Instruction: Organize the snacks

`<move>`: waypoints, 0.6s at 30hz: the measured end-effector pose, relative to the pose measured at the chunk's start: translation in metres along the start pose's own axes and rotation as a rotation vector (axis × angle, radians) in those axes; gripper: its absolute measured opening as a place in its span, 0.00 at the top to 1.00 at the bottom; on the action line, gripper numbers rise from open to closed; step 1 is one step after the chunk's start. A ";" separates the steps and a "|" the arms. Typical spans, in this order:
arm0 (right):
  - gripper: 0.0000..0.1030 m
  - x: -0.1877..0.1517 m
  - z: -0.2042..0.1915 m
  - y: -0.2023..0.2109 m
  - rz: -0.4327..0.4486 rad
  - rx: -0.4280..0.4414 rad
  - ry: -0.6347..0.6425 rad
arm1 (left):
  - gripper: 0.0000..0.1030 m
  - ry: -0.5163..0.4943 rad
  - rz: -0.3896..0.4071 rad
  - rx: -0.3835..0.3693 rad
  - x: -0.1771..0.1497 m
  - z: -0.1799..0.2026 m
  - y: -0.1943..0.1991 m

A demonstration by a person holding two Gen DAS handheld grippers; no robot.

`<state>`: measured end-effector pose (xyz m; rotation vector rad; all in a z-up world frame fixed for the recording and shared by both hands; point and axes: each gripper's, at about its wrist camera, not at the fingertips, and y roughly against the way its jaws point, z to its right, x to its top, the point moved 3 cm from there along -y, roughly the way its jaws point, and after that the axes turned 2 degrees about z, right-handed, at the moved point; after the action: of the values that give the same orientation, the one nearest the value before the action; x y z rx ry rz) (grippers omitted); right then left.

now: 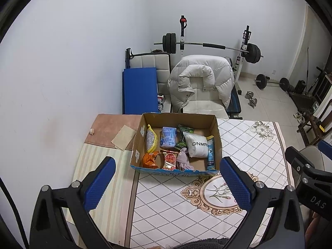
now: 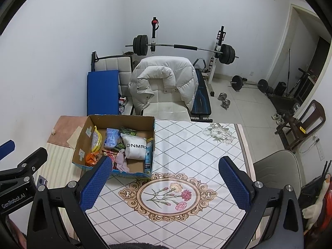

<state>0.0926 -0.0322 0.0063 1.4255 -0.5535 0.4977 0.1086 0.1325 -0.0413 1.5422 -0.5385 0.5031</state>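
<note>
Ahead, the snack box [image 1: 176, 143] was seen at twelve o'clock of the spread, empty left tongs [image 1: 167, 183]; the right tongs [image 2: 166, 183], likewise spread and empty, had it at eleven.

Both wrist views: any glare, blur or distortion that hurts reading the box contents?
Left wrist: sharp, even light; box and white pack readable, print legible; strong fisheye bending and dark corners. Right wrist: same bending, faint glare on tablecloth; right gripper open, its left finger covers the box's near edge.

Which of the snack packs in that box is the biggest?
The white pillow-shaped pack with dark lettering, lying toward the right side of the cardboard box; it is plain white, while its neighbours are colourful.
</note>
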 end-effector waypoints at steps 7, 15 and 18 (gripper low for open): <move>0.00 -0.001 -0.001 0.000 0.001 0.000 0.002 | 0.00 -0.002 0.001 0.000 0.002 -0.005 -0.001; 0.00 -0.001 -0.002 0.000 0.001 0.005 0.002 | 0.00 -0.004 0.004 -0.001 0.003 -0.004 -0.001; 0.00 -0.001 -0.002 0.000 0.000 0.007 0.002 | 0.00 -0.005 0.005 -0.004 0.005 -0.010 -0.003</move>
<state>0.0924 -0.0303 0.0055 1.4320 -0.5503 0.5015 0.1147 0.1424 -0.0403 1.5395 -0.5470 0.5017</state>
